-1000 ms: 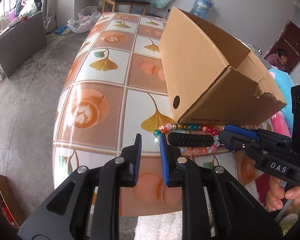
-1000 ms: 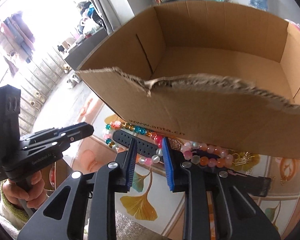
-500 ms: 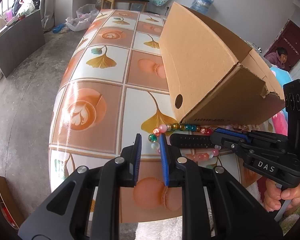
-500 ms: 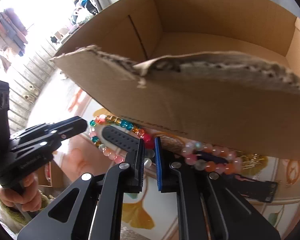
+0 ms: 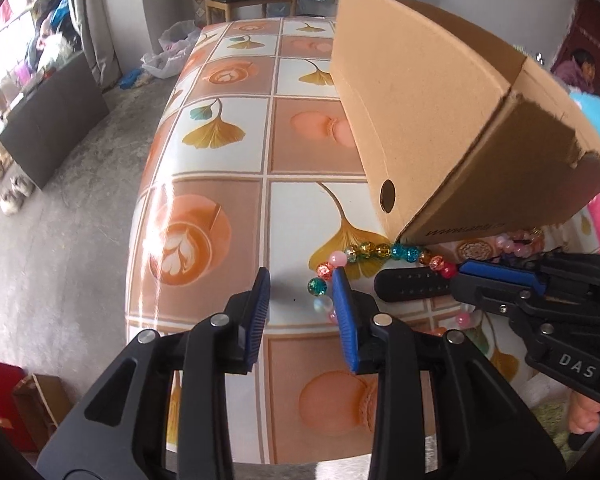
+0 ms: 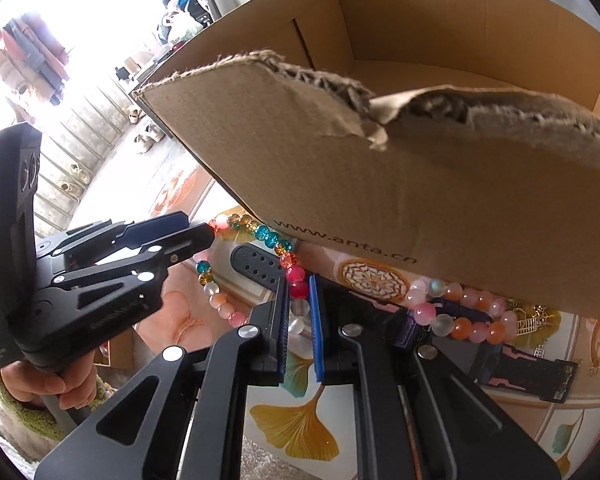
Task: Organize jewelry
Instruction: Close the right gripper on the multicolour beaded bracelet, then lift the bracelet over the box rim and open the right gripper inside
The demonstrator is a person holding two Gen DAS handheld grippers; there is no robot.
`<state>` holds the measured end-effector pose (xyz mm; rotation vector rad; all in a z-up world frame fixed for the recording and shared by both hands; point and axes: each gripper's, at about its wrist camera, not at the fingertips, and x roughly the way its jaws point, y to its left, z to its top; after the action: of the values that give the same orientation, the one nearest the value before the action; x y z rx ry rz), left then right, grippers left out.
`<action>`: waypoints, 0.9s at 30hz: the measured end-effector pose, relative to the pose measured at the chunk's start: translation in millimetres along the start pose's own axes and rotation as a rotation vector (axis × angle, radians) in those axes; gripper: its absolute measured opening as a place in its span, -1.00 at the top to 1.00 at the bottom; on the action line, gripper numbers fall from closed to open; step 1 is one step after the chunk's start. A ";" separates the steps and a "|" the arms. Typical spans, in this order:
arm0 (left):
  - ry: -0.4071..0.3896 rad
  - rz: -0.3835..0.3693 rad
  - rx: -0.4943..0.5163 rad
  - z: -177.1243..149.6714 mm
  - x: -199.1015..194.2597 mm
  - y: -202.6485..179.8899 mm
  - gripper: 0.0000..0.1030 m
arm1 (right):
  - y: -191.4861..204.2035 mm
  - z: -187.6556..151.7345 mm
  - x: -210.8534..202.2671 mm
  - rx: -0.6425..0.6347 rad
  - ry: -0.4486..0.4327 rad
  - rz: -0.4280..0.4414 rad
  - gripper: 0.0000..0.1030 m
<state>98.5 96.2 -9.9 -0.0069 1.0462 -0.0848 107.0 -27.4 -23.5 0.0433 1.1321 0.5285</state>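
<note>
On the tiled desk (image 5: 220, 152), beside the box (image 6: 420, 200), beads (image 6: 298, 284) are pinched by the right tongs (image 6: 299, 322); the left tongs (image 5: 300, 312) are held open, empty

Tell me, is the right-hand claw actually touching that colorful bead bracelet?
Touching. In the right wrist view the right gripper has its two blue pads closed onto beads of the bracelet, a red and a clear bead pinched between them with no gap.
</note>
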 end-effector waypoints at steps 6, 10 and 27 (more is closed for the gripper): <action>-0.008 0.035 0.077 0.7 1.0 -12.5 0.75 | -1.6 -5.5 -4.0 -0.037 -0.019 -0.012 0.80; -0.034 0.048 0.098 -2.7 -1.7 -16.4 0.84 | 2.0 -4.9 -5.1 -0.060 -0.031 -0.020 0.80; -0.334 -0.030 0.057 30.6 -153.3 -16.9 0.84 | 30.9 14.1 -135.5 -0.161 -0.303 0.093 0.81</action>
<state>47.5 89.6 138.6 0.0142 0.7097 -0.1359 64.6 -54.4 106.8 0.0356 0.7923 0.6705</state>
